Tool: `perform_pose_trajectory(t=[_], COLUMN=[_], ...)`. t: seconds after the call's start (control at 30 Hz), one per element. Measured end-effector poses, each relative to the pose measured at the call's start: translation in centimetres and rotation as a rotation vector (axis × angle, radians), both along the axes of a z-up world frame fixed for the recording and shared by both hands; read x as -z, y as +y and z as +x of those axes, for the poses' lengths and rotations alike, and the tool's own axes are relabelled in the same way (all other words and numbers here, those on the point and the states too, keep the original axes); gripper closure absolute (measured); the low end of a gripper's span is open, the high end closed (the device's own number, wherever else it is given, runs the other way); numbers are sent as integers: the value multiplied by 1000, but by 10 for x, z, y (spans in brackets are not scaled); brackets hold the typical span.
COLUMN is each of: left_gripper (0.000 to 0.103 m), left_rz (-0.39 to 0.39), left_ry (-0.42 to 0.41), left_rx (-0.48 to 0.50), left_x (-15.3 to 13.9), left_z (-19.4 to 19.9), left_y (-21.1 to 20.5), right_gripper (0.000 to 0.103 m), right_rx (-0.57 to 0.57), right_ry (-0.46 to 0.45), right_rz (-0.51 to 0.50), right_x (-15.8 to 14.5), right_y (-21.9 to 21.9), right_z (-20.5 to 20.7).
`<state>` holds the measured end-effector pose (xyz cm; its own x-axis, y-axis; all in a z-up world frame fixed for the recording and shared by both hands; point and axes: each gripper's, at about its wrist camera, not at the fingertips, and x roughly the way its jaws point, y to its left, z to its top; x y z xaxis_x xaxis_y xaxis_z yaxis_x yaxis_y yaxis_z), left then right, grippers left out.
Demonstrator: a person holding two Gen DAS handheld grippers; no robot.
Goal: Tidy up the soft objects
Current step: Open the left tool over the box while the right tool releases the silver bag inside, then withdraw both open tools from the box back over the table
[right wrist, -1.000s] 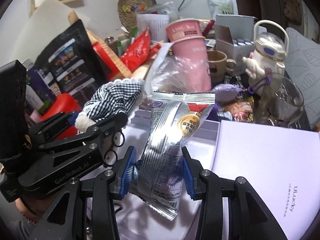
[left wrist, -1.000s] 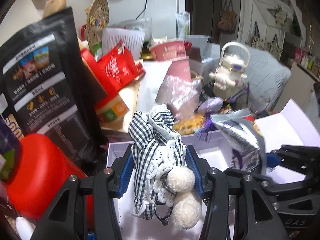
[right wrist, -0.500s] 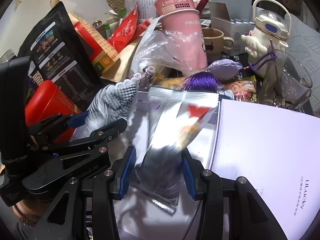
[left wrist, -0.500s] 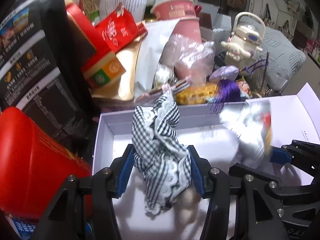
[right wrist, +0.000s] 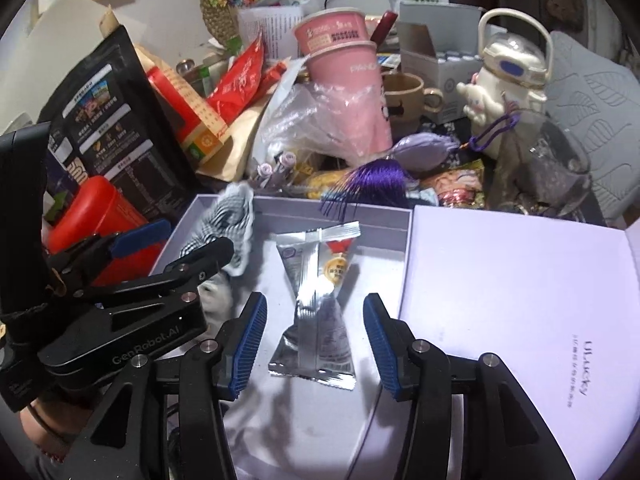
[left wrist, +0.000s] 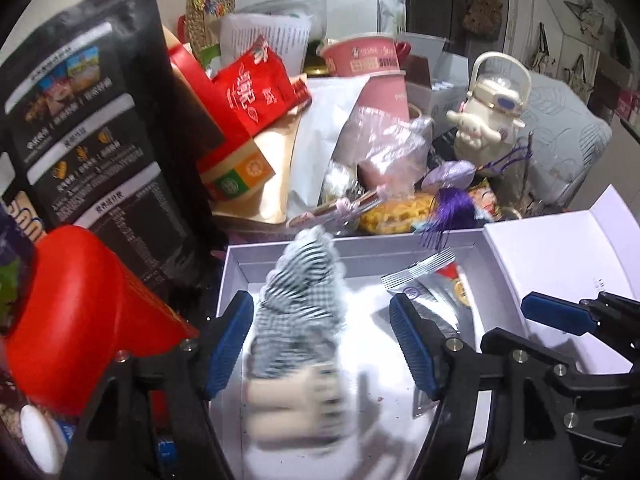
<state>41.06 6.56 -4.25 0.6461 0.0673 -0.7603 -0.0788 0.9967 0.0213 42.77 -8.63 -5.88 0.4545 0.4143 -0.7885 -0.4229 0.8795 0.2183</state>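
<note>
Checked cloth point(left wrist: 298, 312) motion-blurred, pompoms indistinct

Glossy foil sachet point(right wrist: 318, 312); checked cloth scrunchie point(left wrist: 302, 304); matt paperboard box point(right wrist: 404, 220).

A black-and-white checked cloth point(left wrist: 300, 312) with lace trim and cream pom-poms, blurred, is seen in the left part of the white box point(right wrist: 404, 248). A silver foil packet point(right wrist: 320, 308) is laid flat beside it, unheld.
</note>
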Motion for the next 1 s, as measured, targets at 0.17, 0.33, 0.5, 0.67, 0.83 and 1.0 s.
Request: perform_pose_trajectory(t=[0.17, 0.33, 0.5, 0.67, 0.83, 1.0], left_gripper=[33, 33, 33, 33, 33, 33], left_rz=[17, 13, 17, 16, 9, 11], left_ry=[-21, -61, -113, -175, -248, -316], left_rx=[-4, 0, 7, 16, 35, 59], left_x=[-15, -37, -63, -92, -122, -147], left_z=[-9, -24, -44, -69, -102, -136], left_y=[-5, -7, -10, -15, -20, -27], right_gripper=[53, 52, 50, 49, 45, 38], right_rx=[9, 35, 46, 53, 52, 59], right_ry=[-35, -72, -121, -184, -259, -328], right_rz=[-27, -10, -2, 10, 18, 36], right_x=[-16, -36, -61, -89, -117, -142], right_y=[-3, -13, -19, -23, -30, -36], right_z=[-12, -27, -45, -70, -100, -132])
